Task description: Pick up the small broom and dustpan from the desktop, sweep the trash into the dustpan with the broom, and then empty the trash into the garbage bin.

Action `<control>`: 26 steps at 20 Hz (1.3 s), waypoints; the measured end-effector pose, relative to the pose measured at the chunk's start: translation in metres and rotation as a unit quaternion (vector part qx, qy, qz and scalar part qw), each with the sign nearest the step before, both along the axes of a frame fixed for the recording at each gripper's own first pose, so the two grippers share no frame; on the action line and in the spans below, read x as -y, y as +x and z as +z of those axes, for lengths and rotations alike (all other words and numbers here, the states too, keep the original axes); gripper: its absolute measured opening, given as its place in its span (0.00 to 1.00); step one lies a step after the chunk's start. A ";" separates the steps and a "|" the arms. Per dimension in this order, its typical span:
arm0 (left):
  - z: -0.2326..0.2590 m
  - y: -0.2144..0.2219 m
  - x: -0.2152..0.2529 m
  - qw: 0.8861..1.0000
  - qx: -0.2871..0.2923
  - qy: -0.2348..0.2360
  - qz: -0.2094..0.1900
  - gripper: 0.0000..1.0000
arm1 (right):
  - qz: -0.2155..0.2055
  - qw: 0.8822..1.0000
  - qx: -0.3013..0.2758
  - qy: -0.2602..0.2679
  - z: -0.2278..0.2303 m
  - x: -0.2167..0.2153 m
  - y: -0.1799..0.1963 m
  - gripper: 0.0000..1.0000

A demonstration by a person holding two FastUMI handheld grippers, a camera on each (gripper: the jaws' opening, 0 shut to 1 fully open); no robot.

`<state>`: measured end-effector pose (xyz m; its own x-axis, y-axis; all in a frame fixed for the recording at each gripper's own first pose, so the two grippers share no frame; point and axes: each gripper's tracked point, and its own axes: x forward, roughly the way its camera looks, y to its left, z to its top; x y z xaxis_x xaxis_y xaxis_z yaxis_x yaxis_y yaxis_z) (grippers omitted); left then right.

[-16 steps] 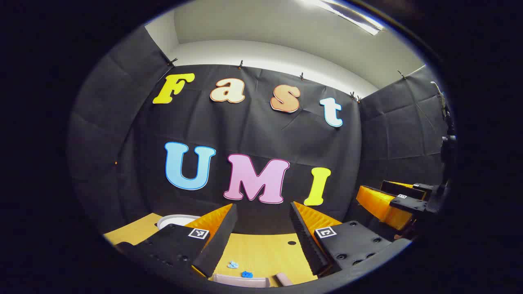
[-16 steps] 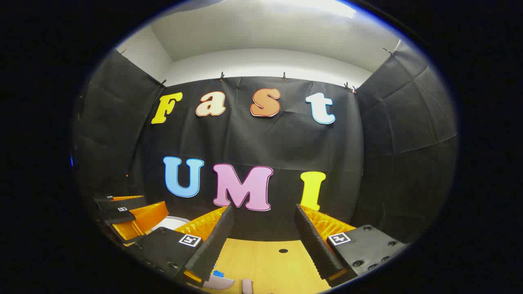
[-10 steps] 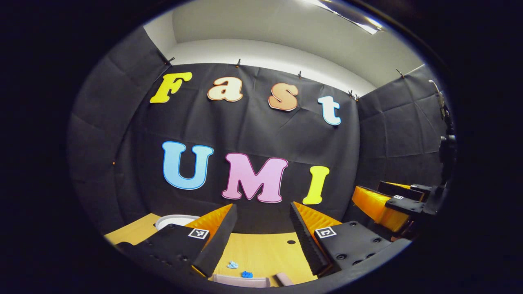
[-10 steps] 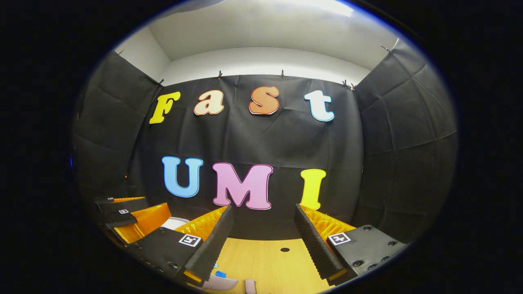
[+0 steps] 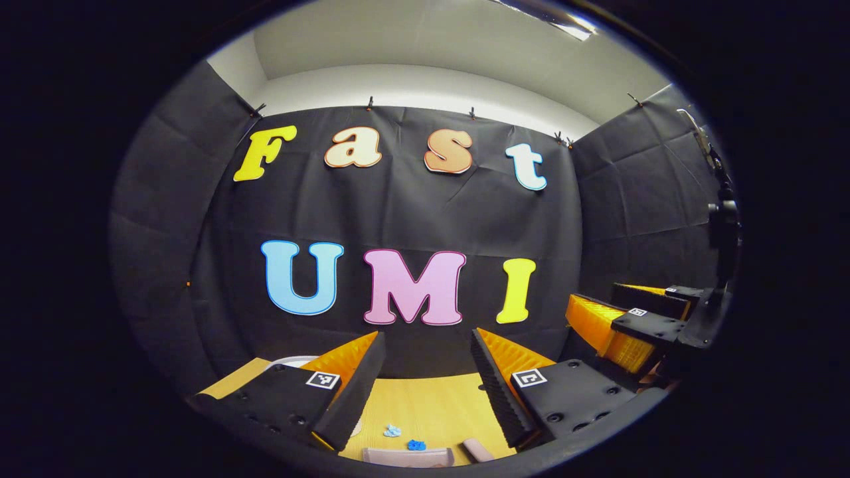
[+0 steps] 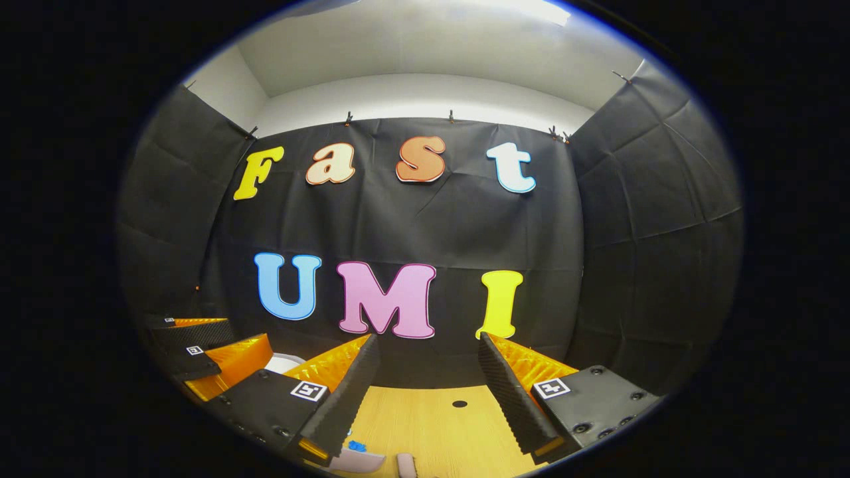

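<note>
My left gripper [image 5: 427,337] is open above the wooden desktop [image 5: 431,401], nothing between its fingers. Just below it lie a pale blue scrap [image 5: 392,431] and a darker blue scrap [image 5: 416,445], beside the pink edge of the dustpan [image 5: 408,457] and a pink end piece [image 5: 477,450] that I take for the broom. My right gripper [image 6: 427,338] is also open and empty, and the dustpan [image 6: 358,460], a blue scrap [image 6: 356,445] and the pink piece [image 6: 405,465] lie low in the right gripper view. Most of the broom and dustpan is cut off.
A white bin rim [image 5: 292,362] stands at the back left, partly behind my left finger, and the bin [image 6: 282,363] is also in the right gripper view. The desktop has a small dark hole [image 6: 459,403]. The right gripper [image 5: 594,295] hovers at far right, the left gripper [image 6: 249,332] at far left.
Both views have shifted a little: the left gripper turned slightly, so the scraps and dustpan edge now sit farther right and lower. Both grippers stay open and empty.
</note>
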<state>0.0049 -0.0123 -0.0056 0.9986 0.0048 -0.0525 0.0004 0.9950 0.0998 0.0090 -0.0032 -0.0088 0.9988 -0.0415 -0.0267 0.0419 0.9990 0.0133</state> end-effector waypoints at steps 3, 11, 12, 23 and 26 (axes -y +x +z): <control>0.000 -0.001 0.000 1.000 0.001 -0.022 -0.008 0.77 | 0.010 1.000 -0.004 0.002 -0.003 -0.005 -0.001 0.96; 0.023 -0.006 -0.009 0.999 0.045 -0.023 -0.006 0.77 | 0.011 1.000 0.002 -0.004 0.004 -0.008 -0.003 0.96; 0.024 -0.007 -0.006 0.999 0.043 -0.020 -0.009 0.77 | 0.011 1.000 0.003 -0.003 0.005 -0.008 -0.004 0.96; 0.023 -0.012 -0.016 0.999 0.038 -0.007 -0.004 0.76 | 0.022 1.000 0.008 -0.017 0.007 -0.025 -0.005 0.96; 0.022 -0.013 -0.017 1.000 0.030 -0.006 -0.001 0.77 | 0.024 1.000 0.007 -0.017 0.006 -0.028 -0.004 0.96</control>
<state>-0.0081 0.0043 0.0163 1.0000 0.0020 0.0081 -0.0027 0.9961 0.0881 0.0047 0.0243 -0.0031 0.9999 0.0068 -0.0130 -0.0071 0.9998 -0.0212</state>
